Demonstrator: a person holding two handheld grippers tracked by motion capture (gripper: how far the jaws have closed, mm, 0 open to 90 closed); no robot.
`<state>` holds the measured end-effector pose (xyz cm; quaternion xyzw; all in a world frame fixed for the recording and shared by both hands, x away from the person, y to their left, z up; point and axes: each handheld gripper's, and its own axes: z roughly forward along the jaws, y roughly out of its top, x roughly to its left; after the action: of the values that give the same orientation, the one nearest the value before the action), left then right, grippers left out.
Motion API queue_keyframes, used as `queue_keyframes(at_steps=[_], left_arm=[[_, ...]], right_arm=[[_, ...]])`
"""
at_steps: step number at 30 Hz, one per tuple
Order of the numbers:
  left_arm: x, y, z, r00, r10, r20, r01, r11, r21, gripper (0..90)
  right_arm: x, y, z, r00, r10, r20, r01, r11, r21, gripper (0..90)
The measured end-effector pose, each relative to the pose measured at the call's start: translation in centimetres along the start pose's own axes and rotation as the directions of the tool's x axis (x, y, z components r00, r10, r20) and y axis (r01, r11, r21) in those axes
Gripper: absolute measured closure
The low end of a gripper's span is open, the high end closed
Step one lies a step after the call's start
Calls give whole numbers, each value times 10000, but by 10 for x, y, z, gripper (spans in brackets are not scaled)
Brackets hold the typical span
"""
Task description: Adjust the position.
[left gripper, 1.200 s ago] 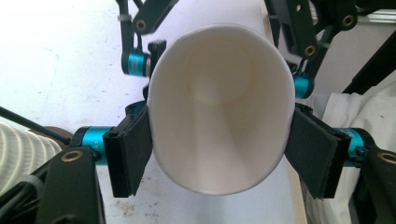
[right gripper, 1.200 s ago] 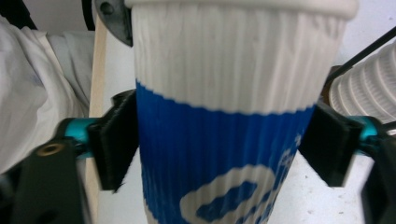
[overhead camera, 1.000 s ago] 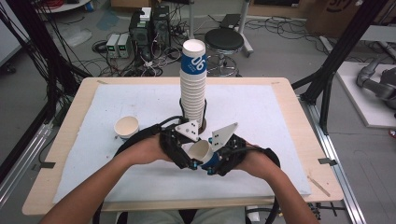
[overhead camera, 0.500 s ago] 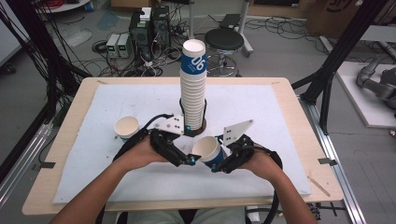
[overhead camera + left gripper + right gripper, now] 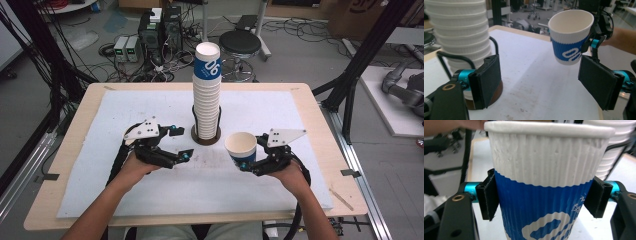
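right gripper (image 5: 246, 165) clamps one cup (image 5: 241, 147) | left gripper (image 5: 180, 144) empty, jaws opening | one cup stack (image 5: 207, 95)

The cup stack (image 5: 206, 95) is positioned at the centre of the surface (image 5: 300, 105). A single cup (image 5: 241, 148) is located to its right, nearer the person, with the left gripper (image 5: 181, 144) placed to the stack's left.

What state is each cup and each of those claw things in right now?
Single paper cup: upright, empty, off the table, clamped at its blue band.
Right gripper: shut on the single paper cup.
Left gripper: open, nothing between its jaws, which have just been opening.
Stack of cups: upright, nested in a wire holder.
Table: covered by a white mat.
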<state>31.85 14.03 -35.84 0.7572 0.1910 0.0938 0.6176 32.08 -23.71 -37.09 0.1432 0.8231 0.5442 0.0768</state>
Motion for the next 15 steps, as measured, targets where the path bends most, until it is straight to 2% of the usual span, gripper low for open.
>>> queue_keyframes(at_steps=[6, 11, 15], left_arm=[[3, -11, -11, 9994, -119, -333, 96, 9976, -679, 185], [3, -21, -13, 9977, -147, -663, 99, 9973, -729, 185], [3, -31, -12, 9955, -200, -929, 131, 9972, -739, 185]], right_arm=[[-2, -7, -12, 9976, 51, 693, 2, 9971, -757, 261], [-2, -14, -18, 9939, 70, 1102, 45, 9947, -1031, 258], [-2, -20, -24, 9878, 186, 1545, 3, 9925, -1219, 257]])
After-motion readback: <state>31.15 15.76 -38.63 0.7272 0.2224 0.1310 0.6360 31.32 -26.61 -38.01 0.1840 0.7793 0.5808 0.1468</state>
